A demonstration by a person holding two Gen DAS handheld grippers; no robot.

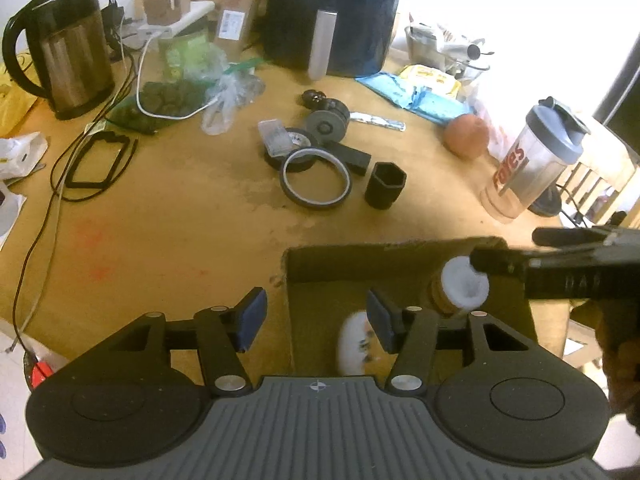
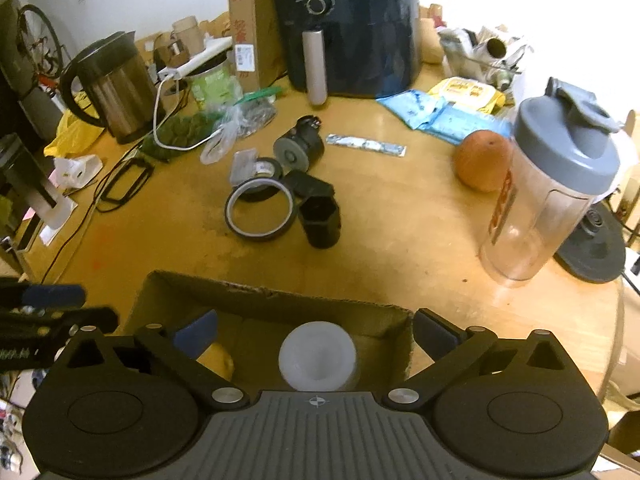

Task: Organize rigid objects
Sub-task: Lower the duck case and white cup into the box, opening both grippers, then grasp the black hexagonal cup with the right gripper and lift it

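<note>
A cardboard box (image 1: pixel 400 264) (image 2: pixel 280 300) sits at the table's near edge. Inside it lie a white round object (image 2: pixel 317 356) (image 1: pixel 466 284) and a white and yellow object (image 1: pixel 354 342) (image 2: pixel 218 362). My left gripper (image 1: pixel 316 318) is open and empty over the box's left wall. My right gripper (image 2: pixel 316 334) is open wide, with the white round object lying between its jaws, untouched. On the table beyond lie a tape ring (image 1: pixel 316 180) (image 2: pixel 260 212), a black hexagonal cup (image 1: pixel 385 185) (image 2: pixel 320 220), a black block (image 1: pixel 352 156), a black tape roll (image 1: pixel 296 148) and a dark spool (image 1: pixel 326 122) (image 2: pixel 298 148).
A shaker bottle (image 1: pixel 532 164) (image 2: pixel 556 192) and an orange (image 1: pixel 466 136) (image 2: pixel 482 160) stand at the right. An air fryer (image 1: pixel 332 12), a kettle (image 1: pixel 68 48), bags and cables (image 1: pixel 96 160) crowd the back and left.
</note>
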